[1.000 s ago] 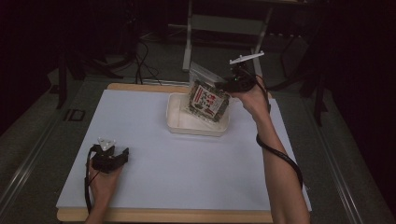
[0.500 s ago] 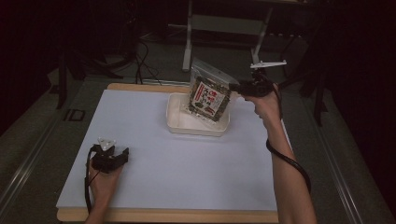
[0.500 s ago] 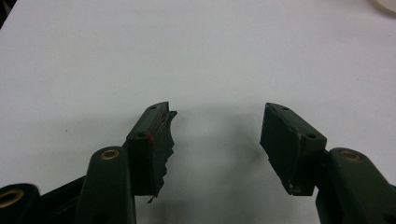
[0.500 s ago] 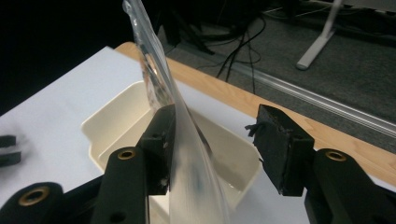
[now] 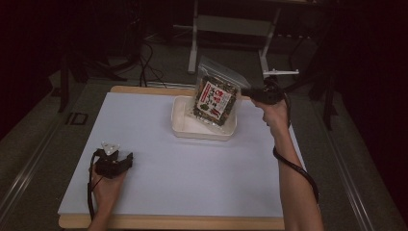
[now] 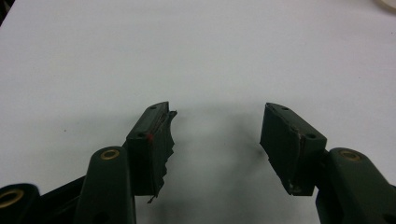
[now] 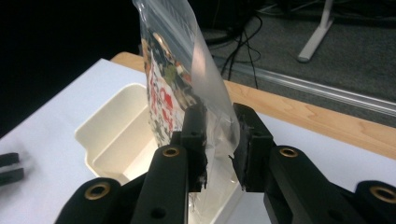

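Observation:
A clear snack bag (image 5: pixel 216 96) with a red, white and green label stands upright, its bottom edge down in a shallow white tray (image 5: pixel 180 120) at the back middle of the table. My right gripper (image 5: pixel 245 91) reaches in from the right and is shut on the bag's clear right edge. In the right gripper view the jaws stand close together with the bag (image 7: pixel 173 79) pinched at my right gripper (image 7: pixel 219 135), above the tray (image 7: pixel 93 135). My left gripper (image 5: pixel 126 161) rests on the table at the front left, open with nothing in it (image 6: pixel 217 140).
The table top is a white sheet (image 5: pixel 159 192) on a wooden board whose edge (image 7: pixel 327 121) runs behind the tray. Behind the table are a dark floor, cables and a metal stand (image 5: pixel 195 29). The right gripper's cable (image 5: pixel 298 168) trails along the forearm.
My right gripper swung from over the bag's top right corner to its right side and now lies level. The bag stays upright in the tray. The left gripper is still.

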`<act>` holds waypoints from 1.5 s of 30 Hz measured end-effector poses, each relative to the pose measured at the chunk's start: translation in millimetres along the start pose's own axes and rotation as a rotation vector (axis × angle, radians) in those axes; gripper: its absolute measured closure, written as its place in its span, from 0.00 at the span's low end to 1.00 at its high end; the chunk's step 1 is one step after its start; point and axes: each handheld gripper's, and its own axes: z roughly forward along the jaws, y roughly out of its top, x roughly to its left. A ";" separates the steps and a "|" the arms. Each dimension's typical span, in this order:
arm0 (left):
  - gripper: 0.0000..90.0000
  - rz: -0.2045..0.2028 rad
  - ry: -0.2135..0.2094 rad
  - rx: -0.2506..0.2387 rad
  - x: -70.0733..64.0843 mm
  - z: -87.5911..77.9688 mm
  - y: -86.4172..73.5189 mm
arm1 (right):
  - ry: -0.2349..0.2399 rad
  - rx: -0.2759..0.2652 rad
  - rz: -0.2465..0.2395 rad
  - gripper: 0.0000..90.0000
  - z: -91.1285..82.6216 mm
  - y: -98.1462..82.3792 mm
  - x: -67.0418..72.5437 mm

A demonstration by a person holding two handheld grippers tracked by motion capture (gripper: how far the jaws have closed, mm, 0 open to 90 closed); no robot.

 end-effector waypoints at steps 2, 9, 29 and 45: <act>0.48 -0.001 0.000 -0.001 0.1 -0.1 0.0 | -0.019 0.010 -0.004 0.76 1.4 -0.8 0.2; 0.48 -0.001 0.001 0.000 0.1 -0.1 0.0 | -0.042 0.035 -0.023 0.61 0.2 -7.4 -2.3; 0.48 -0.009 0.003 -0.009 0.7 -0.3 0.0 | -0.040 0.067 -0.069 0.48 -15.5 -23.7 2.6; 0.48 -0.019 0.004 -0.021 0.7 -2.1 0.3 | 0.005 0.036 -0.112 0.49 -42.3 -43.8 19.8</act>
